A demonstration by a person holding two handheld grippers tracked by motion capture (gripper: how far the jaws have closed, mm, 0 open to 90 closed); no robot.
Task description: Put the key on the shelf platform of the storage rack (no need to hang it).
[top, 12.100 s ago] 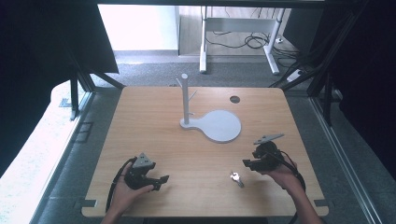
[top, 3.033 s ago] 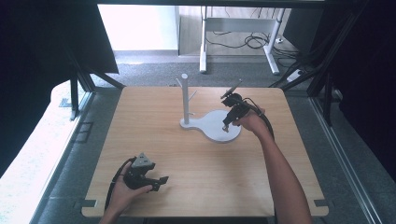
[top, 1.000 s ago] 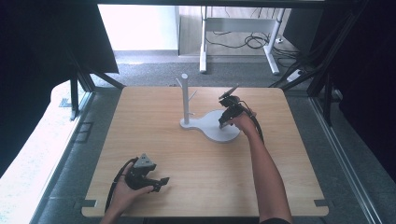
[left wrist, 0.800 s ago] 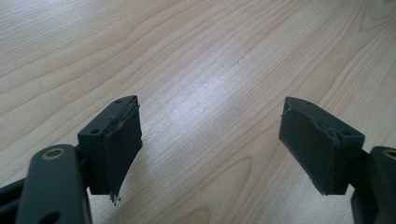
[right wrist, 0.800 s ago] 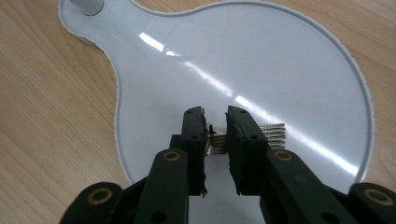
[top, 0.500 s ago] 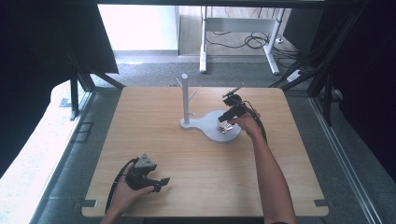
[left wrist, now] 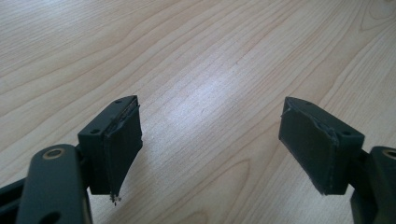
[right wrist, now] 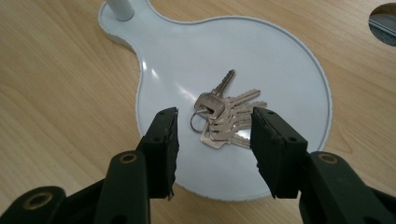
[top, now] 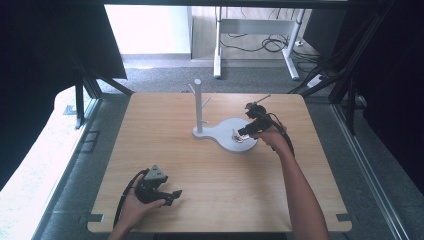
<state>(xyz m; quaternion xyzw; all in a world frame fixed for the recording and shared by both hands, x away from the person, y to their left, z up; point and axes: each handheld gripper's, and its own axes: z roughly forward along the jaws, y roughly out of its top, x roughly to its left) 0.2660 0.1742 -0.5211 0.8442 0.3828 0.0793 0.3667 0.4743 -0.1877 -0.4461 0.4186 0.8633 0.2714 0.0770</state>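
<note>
A bunch of silver keys (right wrist: 224, 119) on a ring lies flat in the round white tray (right wrist: 187, 60) of a small stand. My right gripper (right wrist: 215, 121) hovers just over the keys, open, one jaw on either side of the bunch and nothing held. In the high view, the right gripper (top: 243, 133) is over the keys (top: 236, 136) on the tray (top: 226, 126) right of the table's middle. My left gripper (top: 172, 195) rests near the front left, open (left wrist: 210, 121) over bare wood.
The stand's white post (top: 198, 105) with short pegs rises at the tray's left end. A round hole (right wrist: 385, 18) in the wooden tabletop (top: 165, 135) lies beyond the tray. Dark frame bars and cables surround the table.
The keys, once on the table at the front right, now lie in the tray. My right gripper carried them there and over the last second dropped low over it. The left gripper has stayed put.
</note>
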